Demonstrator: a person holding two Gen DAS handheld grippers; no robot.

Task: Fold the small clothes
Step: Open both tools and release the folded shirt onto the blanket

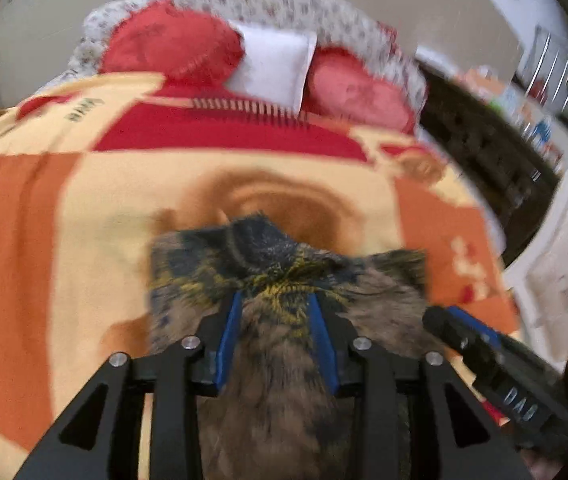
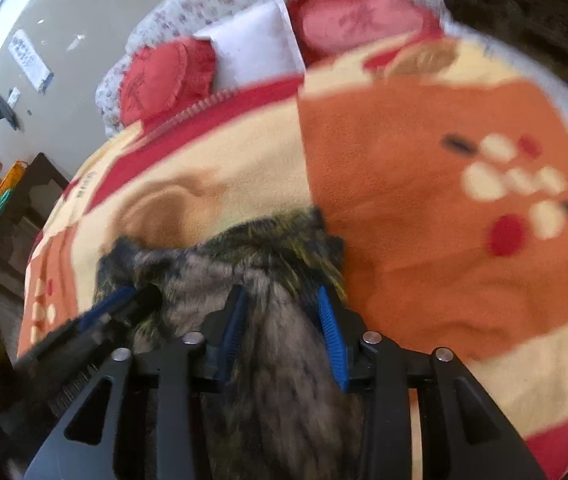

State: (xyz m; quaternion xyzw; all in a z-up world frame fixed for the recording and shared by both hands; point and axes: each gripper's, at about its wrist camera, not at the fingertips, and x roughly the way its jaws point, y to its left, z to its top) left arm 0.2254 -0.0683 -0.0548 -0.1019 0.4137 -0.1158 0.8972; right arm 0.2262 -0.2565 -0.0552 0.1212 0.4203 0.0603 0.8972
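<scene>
A small garment (image 1: 284, 272) of dark blue, yellow and brown patterned fabric lies bunched on an orange and cream blanket (image 1: 64, 220); it also shows in the right wrist view (image 2: 244, 256). My left gripper (image 1: 276, 296) has its blue-padded fingers on either side of a pulled-up fold of the garment. My right gripper (image 2: 282, 292) holds another stretch of the same garment the same way. Each gripper shows in the other's view: the right one (image 1: 443, 320), the left one (image 2: 140, 296). Both frames are blurred.
The blanket (image 2: 423, 200) covers a bed. Two red cushions (image 1: 172, 44) and a white pillow (image 1: 276, 64) lie at the head. Dark wooden furniture (image 1: 483, 152) and a white frame (image 1: 563, 240) stand to the right of the bed.
</scene>
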